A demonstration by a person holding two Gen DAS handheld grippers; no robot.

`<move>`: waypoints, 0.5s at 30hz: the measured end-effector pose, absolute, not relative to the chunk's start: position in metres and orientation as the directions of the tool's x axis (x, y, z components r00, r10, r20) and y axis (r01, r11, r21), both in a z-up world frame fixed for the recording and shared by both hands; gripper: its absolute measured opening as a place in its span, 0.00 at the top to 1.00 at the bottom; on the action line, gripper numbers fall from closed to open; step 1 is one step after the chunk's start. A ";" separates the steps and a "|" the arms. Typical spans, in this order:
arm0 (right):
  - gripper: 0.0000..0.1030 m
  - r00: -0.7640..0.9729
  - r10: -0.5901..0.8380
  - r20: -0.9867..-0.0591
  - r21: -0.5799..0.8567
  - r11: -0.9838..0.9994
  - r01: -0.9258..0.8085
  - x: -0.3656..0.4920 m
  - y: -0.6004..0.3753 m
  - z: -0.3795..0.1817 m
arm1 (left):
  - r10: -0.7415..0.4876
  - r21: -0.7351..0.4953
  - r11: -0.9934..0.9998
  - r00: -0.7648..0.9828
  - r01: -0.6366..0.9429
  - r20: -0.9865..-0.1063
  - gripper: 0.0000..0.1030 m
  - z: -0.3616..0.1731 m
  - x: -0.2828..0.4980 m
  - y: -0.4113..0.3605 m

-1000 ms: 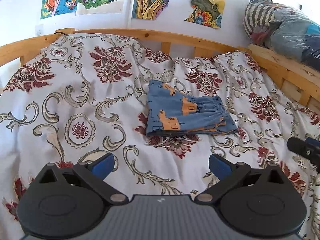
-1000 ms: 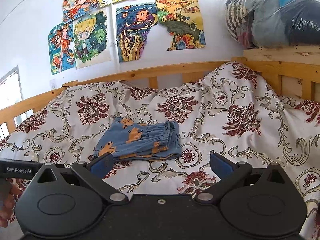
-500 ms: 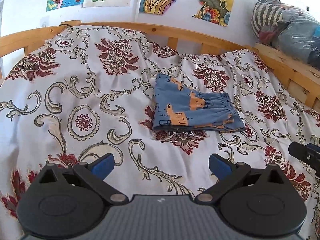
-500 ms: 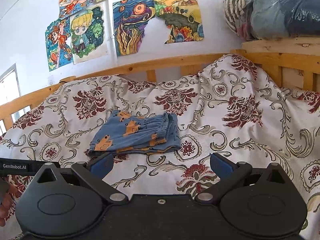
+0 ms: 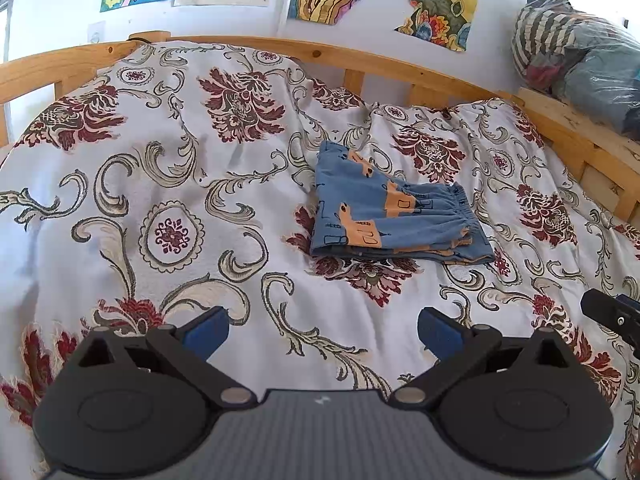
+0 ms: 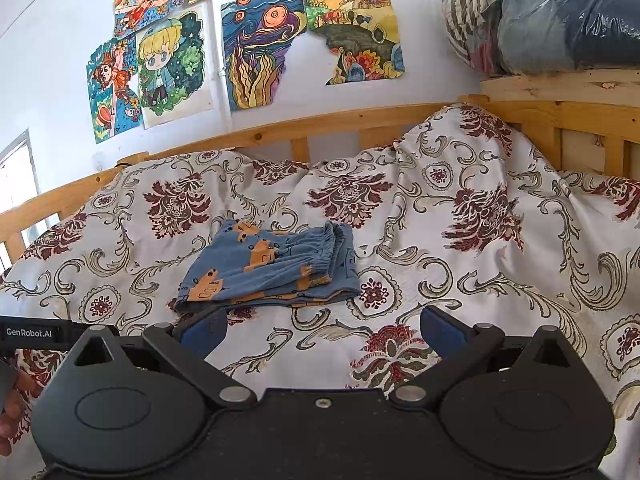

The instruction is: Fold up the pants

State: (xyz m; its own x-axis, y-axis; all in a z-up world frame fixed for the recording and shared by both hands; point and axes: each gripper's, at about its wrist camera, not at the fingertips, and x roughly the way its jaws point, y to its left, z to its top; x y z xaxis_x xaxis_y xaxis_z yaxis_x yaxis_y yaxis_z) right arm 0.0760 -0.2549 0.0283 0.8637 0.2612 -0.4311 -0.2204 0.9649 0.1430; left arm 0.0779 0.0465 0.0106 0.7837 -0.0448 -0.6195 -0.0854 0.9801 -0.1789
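Folded pants (image 5: 394,216) nearer than before.

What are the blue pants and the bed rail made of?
The pants look like soft, matte cotton-like cloth: they crease and gather at the elastic waist. The bed rail looks like pale pine wood, smooth and maybe lightly varnished, with visible knots and grain.
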 end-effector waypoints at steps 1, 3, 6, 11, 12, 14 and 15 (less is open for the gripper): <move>0.01 0.864 0.260 -0.431 0.143 0.965 -0.220 0.076 -0.255 0.028 | -0.045 -0.180 0.980 0.783 -0.086 -0.620 0.00 0.011 0.078 0.046; 0.01 0.864 0.261 -0.430 0.143 0.965 -0.220 0.076 -0.255 0.028 | -0.046 -0.181 0.980 0.783 -0.086 -0.620 0.00 0.011 0.078 0.047; 0.01 0.864 0.261 -0.430 0.142 0.965 -0.221 0.076 -0.255 0.028 | -0.047 -0.182 0.980 0.782 -0.085 -0.621 0.00 0.010 0.077 0.046; 0.01 0.863 0.262 -0.431 0.142 0.965 -0.222 0.076 -0.255 0.028 | -0.041 -0.178 0.980 0.784 -0.090 -0.620 0.00 0.010 0.077 0.046; 0.01 0.863 0.262 -0.431 0.143 0.965 -0.222 0.076 -0.254 0.028 | -0.034 -0.171 0.981 0.778 -0.095 -0.627 0.00 0.010 0.077 0.045; 0.01 0.863 0.261 -0.432 0.142 0.965 -0.221 0.076 -0.254 0.028 | -0.029 -0.161 0.982 0.770 -0.097 -0.638 0.00 0.011 0.078 0.044; 0.01 0.864 0.261 -0.431 0.142 0.965 -0.221 0.076 -0.254 0.028 | -0.026 -0.156 0.983 0.770 -0.096 -0.637 0.00 0.011 0.078 0.043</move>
